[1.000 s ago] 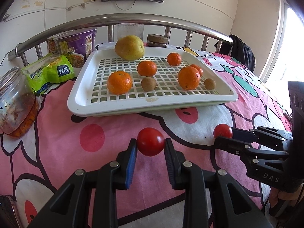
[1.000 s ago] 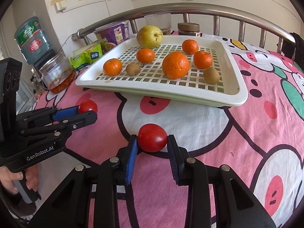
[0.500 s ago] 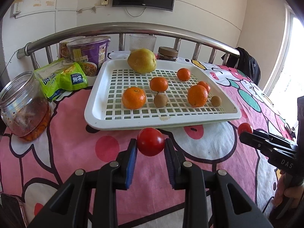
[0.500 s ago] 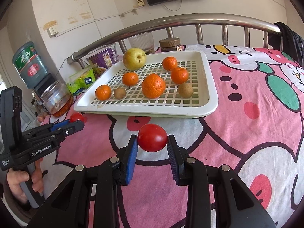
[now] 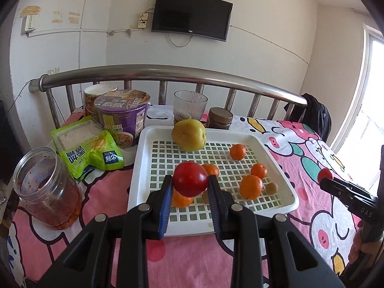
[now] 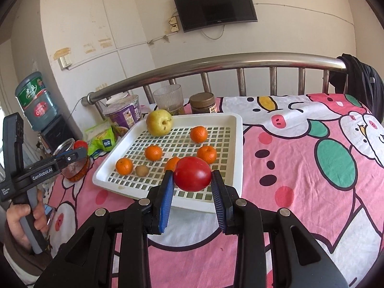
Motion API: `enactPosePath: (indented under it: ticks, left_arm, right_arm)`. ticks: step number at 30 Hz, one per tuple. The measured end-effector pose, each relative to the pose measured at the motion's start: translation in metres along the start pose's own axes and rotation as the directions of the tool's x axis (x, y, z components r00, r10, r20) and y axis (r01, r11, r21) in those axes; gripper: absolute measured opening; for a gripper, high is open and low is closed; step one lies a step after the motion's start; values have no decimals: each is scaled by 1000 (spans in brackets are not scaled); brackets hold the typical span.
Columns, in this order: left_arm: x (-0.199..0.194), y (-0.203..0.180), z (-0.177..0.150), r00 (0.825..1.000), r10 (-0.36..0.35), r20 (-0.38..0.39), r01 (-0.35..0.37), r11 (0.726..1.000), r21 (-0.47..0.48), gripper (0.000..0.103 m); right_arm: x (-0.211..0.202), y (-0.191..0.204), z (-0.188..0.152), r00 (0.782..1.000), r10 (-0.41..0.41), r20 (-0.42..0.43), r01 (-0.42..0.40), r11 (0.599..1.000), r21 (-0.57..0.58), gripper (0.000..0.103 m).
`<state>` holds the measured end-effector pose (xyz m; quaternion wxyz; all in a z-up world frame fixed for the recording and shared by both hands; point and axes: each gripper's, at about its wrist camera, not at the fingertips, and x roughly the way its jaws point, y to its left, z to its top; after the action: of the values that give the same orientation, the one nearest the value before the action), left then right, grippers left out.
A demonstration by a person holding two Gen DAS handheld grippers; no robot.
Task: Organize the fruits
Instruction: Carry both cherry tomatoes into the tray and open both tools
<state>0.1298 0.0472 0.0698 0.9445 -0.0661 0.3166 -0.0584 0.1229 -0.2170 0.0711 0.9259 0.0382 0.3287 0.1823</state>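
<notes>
My left gripper point(image 5: 190, 184) is shut on a red tomato point(image 5: 190, 178) and holds it high in front of the white slotted tray point(image 5: 141, 158). My right gripper point(image 6: 192, 180) is shut on another red tomato point(image 6: 192, 173), raised before the same tray point(image 6: 236, 144). The tray holds a yellow pear point(image 5: 189, 134), several oranges point(image 5: 250, 186) and small brown kiwis point(image 5: 271, 188). In the right wrist view the pear point(image 6: 159, 122) sits at the tray's far left. Each gripper shows in the other's view with its tomato, the right one point(image 5: 325, 174) and the left one point(image 6: 80, 145).
A glass jar with red contents point(image 5: 46, 188), a green snack bag point(image 5: 87, 152), purple noodle bowls point(image 5: 123, 117), a ribbed glass point(image 5: 190, 106) and a brown-lidded jar point(image 5: 220, 118) stand left of and behind the tray. A steel bed rail point(image 5: 168, 73) runs behind. A water bottle point(image 6: 36, 99) stands far left.
Both grippers have risen and pulled back with their tomatoes, so the tray sits lower and farther in both views. The fruits in the tray have not moved.
</notes>
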Motion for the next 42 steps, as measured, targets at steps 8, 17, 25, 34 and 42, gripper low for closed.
enactPosePath:
  ticks: [8, 17, 25, 34, 42]
  left_arm:
    - [40, 3, 21, 999, 10, -36, -10, 1000, 0, 31]
    - [106, 22, 35, 991, 12, -131, -19, 998, -54, 31]
    - [146, 26, 33, 981, 22, -195, -33, 998, -53, 31]
    - [172, 21, 24, 968, 34, -249, -46, 998, -40, 31]
    - [156, 24, 30, 974, 38, -224, -54, 996, -67, 77]
  right_arm:
    - [37, 2, 34, 999, 29, -38, -29, 999, -13, 30]
    - [115, 17, 56, 987, 29, -156, -34, 999, -30, 30]
    - [172, 22, 51, 965, 16, -263, -26, 999, -37, 30]
    - [200, 20, 43, 946, -29, -323, 11, 998, -57, 30]
    - [181, 19, 49, 964, -9, -266, 2, 1000, -27, 75]
